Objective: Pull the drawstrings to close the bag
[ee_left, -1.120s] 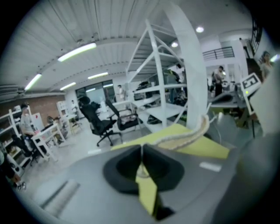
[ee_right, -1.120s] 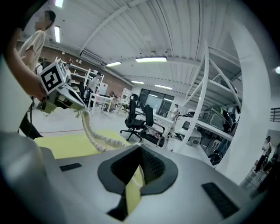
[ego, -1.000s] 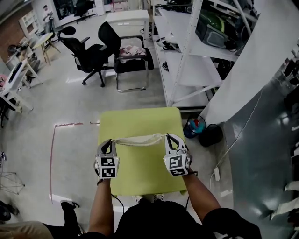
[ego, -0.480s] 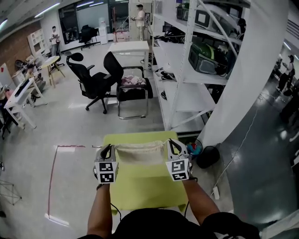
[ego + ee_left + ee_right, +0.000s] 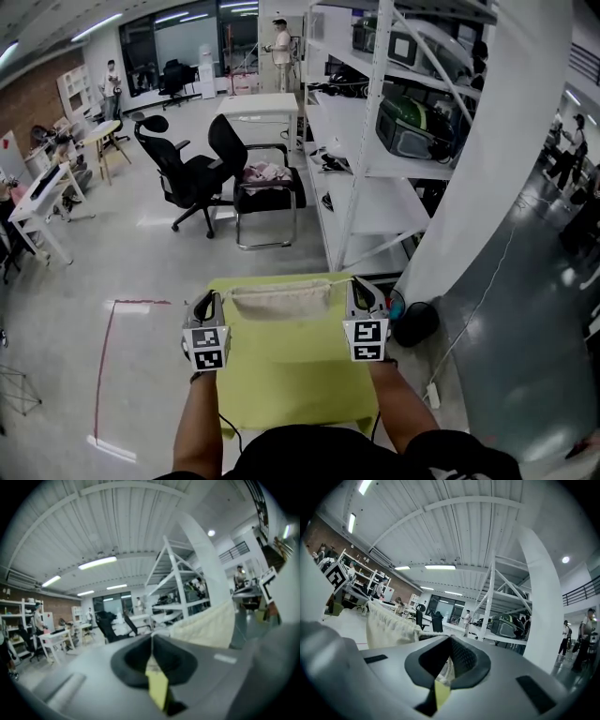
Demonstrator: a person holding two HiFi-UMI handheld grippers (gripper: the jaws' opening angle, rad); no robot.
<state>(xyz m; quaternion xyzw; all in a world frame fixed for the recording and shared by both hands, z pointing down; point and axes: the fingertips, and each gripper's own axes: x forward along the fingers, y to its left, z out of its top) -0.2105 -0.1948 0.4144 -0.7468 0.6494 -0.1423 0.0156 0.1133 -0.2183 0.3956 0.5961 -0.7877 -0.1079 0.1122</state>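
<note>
The cream cloth bag (image 5: 279,300) is stretched wide over the yellow-green surface (image 5: 281,375), with its gathered top edge running almost level between the two tools. Whether the bag's bottom touches the surface cannot be told from the head view. At the bag's left end, the left hand-held gripper (image 5: 208,304) has its jaws pressed together on the left drawstring (image 5: 151,641). This thin cord rises out of the closed pads, and the bag's cloth shows just to its right in the left gripper view. At the bag's right end, the right hand-held gripper (image 5: 359,289) is likewise clamped shut on the right drawstring (image 5: 448,663), a pale cord pinched between its ribbed pads. In the right gripper view the puckered mouth of the bag lies to the left of that cord. Both tools sit level with the bag's top edge, one on either side of it. Beyond the bag, on the floor, stand a black office chair (image 5: 192,178) and a second chair (image 5: 267,192) with pinkish cloth on its seat. A white shelving rack (image 5: 375,141) rises beyond the bag and to its right.
</note>
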